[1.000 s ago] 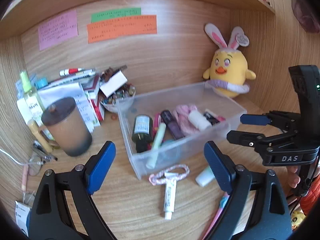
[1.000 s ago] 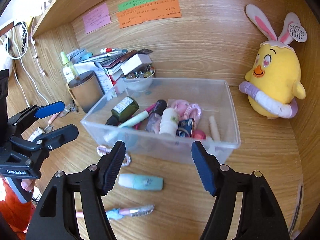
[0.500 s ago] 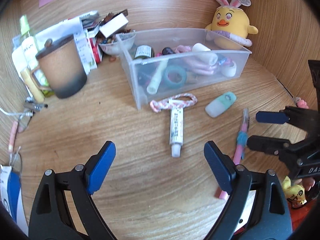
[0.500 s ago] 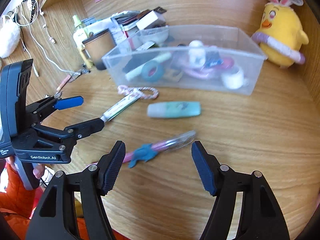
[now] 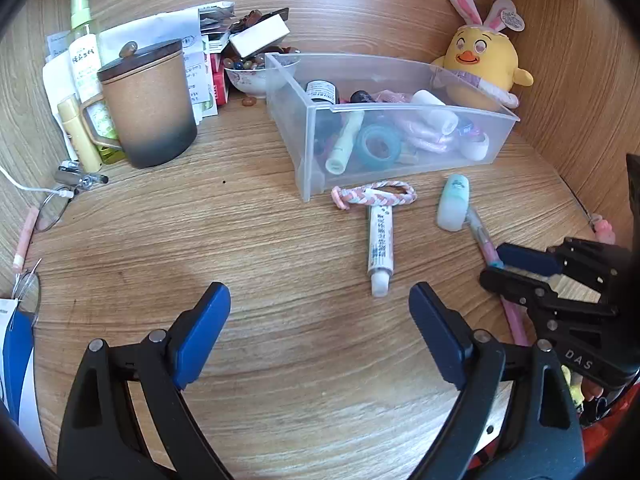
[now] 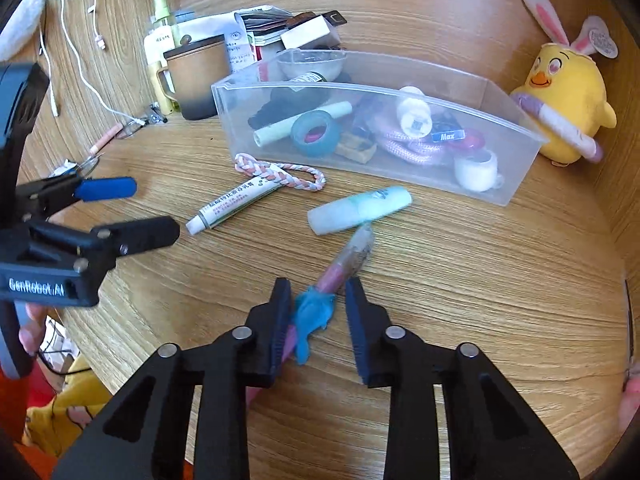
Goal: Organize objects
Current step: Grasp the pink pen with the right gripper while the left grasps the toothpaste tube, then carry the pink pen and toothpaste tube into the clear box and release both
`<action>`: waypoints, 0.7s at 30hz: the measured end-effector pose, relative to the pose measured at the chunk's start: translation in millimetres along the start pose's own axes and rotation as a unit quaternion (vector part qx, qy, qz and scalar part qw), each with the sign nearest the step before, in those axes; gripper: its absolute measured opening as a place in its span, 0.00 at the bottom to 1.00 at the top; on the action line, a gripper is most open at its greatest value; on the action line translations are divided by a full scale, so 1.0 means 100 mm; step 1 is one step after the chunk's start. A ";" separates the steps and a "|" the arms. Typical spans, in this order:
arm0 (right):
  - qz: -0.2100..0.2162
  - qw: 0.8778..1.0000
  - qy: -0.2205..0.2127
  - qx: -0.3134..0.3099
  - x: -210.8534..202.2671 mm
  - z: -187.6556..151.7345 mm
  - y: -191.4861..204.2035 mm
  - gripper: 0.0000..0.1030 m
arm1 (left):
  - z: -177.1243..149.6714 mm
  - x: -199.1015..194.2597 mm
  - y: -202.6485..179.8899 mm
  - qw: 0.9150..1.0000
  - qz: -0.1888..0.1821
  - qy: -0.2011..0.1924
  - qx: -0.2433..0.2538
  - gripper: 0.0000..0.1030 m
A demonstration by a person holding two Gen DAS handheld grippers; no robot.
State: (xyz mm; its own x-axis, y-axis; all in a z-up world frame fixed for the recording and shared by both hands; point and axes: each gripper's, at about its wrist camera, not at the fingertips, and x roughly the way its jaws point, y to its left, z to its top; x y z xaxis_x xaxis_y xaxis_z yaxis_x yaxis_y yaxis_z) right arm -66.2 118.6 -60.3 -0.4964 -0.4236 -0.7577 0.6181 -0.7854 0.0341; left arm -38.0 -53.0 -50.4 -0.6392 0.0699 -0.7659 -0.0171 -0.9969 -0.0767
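Note:
A pink pen [image 6: 348,256] with a blue rubber ornament lies on the wooden desk, its clear tip against a mint-green tube [image 6: 360,210]. My right gripper [image 6: 316,292] is closing on the pen, which runs slantwise between the pads. The left wrist view shows the right gripper [image 5: 493,264] pinched around the pen [image 5: 478,232]. My left gripper [image 5: 318,296] hangs wide open over bare desk, short of a white ointment tube [image 5: 380,244]. A pink-and-white braided loop [image 5: 374,196] lies across that tube's far end. Behind stands a clear plastic bin [image 5: 424,109] holding several small items.
A brown lidded mug [image 5: 148,108], a spray bottle [image 5: 82,40], papers and a small bowl [image 5: 256,76] crowd the back left. A yellow bunny-eared plush [image 5: 480,56] sits in the back right corner. Wooden walls enclose the desk. Glasses [image 5: 52,208] and a cable lie at the left.
Both grippers have dropped toward the desk and tilted down. The right gripper's jaws have narrowed from wide open to close around the pink pen, which now touches the mint-green tube.

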 end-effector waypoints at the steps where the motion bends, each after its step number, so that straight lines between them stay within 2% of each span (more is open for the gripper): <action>1: 0.000 1.000 0.000 0.000 -0.02 -0.01 -0.03 0.17 | 0.02 0.02 -0.01 1.000 -0.006 0.003 0.001 0.89; 6: -0.004 1.000 -0.004 0.003 -0.05 -0.07 -0.16 0.16 | 0.18 0.18 -0.12 0.999 -0.024 0.024 0.011 0.88; 8: -0.010 1.000 -0.005 0.007 -0.08 -0.09 -0.24 0.16 | 0.22 0.23 -0.17 0.999 -0.024 0.031 0.020 0.83; 10: -0.013 1.000 -0.007 0.010 -0.09 -0.11 -0.32 0.16 | 0.25 0.29 -0.21 0.998 -0.023 0.042 0.029 0.72; 14: -0.004 1.000 0.002 0.026 -0.08 -0.10 -0.43 0.17 | 0.28 0.39 -0.26 0.998 -0.006 0.047 0.042 0.63; 17: 0.019 0.999 0.006 0.044 -0.10 -0.12 -0.50 0.17 | 0.31 0.39 -0.27 0.998 -0.003 0.042 0.042 0.48; 18: 0.023 0.999 0.005 0.044 -0.11 -0.13 -0.51 0.17 | 0.31 0.39 -0.27 0.998 -0.005 0.040 0.043 0.39; 21: 0.014 0.999 -0.001 0.037 -0.12 -0.18 -0.48 0.17 | 0.29 0.38 -0.31 0.998 -0.004 0.031 0.055 0.24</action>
State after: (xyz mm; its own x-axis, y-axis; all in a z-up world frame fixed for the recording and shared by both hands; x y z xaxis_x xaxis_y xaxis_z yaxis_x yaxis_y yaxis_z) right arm -79.3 169.6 -64.7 -0.4808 -0.4474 -0.7541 0.5855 -0.8040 0.1036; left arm -84.2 -21.0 -58.1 -0.5892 0.0760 -0.8044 -0.1075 -0.9941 -0.0152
